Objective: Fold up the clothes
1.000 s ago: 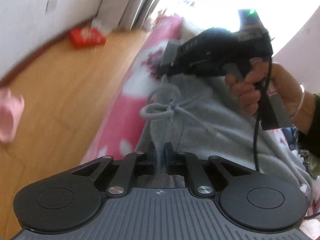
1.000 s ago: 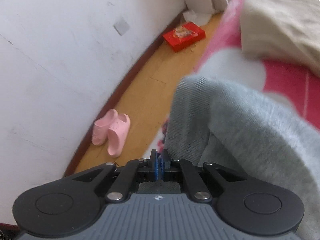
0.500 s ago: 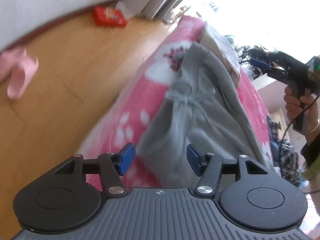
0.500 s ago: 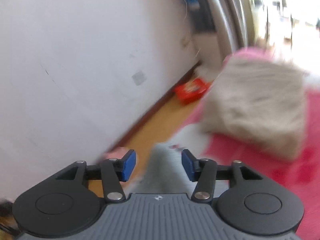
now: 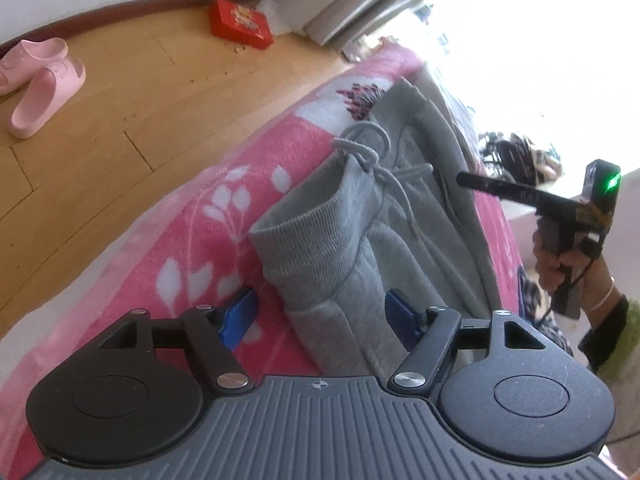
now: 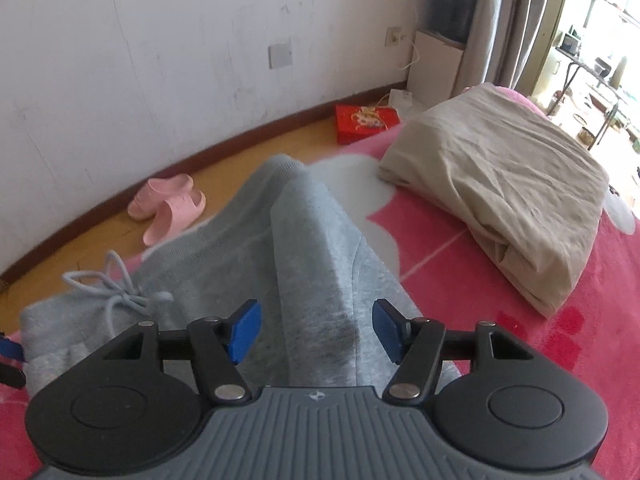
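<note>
**Grey sweatpants folded on the bed, both claws apart**

Between the spread blue pads of the left claw (image 5: pixel 320 312) lies the ribbed cuff of the grey sweatpants (image 5: pixel 404 216), folded on the pink flowered blanket (image 5: pixel 192 216); their knotted drawstring (image 5: pixel 368 148) sits ahead of it. Ahead of the right claw (image 6: pixel 316 330), also apart and holding nothing, the same pants form a raised crease. Right of that claw rests a folded beige cloth (image 6: pixel 504 184). Left, on the wooden floor (image 5: pixel 100 128), are pink slippers (image 6: pixel 168 204) and a red box (image 6: pixel 366 120).
</note>
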`<action>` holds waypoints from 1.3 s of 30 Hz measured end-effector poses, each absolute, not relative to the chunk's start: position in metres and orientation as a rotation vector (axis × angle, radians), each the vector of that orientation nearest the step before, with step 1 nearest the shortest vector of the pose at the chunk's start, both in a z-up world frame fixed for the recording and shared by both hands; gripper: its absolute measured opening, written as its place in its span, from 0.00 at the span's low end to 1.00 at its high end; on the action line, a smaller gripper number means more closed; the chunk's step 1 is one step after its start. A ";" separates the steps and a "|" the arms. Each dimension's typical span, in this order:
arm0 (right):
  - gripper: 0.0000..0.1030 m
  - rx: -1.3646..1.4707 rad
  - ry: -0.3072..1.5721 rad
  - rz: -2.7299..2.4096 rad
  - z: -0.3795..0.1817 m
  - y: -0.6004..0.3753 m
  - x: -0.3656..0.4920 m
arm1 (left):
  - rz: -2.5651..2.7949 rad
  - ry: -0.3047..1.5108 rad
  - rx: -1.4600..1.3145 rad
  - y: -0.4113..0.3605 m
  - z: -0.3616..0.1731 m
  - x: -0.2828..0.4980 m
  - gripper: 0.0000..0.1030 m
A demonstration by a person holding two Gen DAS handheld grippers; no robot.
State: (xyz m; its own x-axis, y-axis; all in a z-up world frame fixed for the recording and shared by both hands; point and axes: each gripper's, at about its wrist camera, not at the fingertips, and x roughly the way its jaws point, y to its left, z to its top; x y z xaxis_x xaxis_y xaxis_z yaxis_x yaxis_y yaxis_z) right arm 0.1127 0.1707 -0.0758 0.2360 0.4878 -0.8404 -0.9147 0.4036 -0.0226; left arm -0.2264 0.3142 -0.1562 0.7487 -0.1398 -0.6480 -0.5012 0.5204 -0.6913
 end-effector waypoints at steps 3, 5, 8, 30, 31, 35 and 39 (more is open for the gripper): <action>0.62 -0.628 0.850 1.013 -0.083 0.173 0.111 | 0.275 0.685 -1.002 0.308 -0.158 -0.223 0.69; 0.58 -0.648 0.841 0.987 -0.088 0.175 0.110 | 0.305 0.667 -0.995 0.303 -0.157 -0.220 0.68; 0.39 -0.685 0.822 0.937 -0.095 0.177 0.109 | 0.381 0.657 -0.985 0.298 -0.153 -0.217 0.49; 0.04 -0.723 0.788 1.157 -0.063 0.225 0.142 | 0.462 0.784 -0.811 0.283 -0.098 -0.256 0.15; 0.04 -0.735 0.800 1.142 -0.076 0.233 0.142 | 0.461 0.793 -0.803 0.285 -0.106 -0.254 0.15; 0.08 -0.770 0.830 1.079 -0.124 0.248 0.143 | 0.475 0.848 -0.833 0.292 -0.143 -0.252 0.24; 0.34 -0.783 0.747 1.048 -0.131 0.241 0.133 | 0.435 0.846 -0.761 0.288 -0.145 -0.249 0.28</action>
State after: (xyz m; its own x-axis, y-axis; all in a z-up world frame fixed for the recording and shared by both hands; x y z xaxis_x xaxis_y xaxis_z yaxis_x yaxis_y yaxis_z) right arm 0.1328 0.2412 -0.1309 0.3173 0.4528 -0.8333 -0.9353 0.2945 -0.1961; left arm -0.2490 0.2881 -0.1455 0.6006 0.0511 -0.7979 -0.6190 0.6614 -0.4236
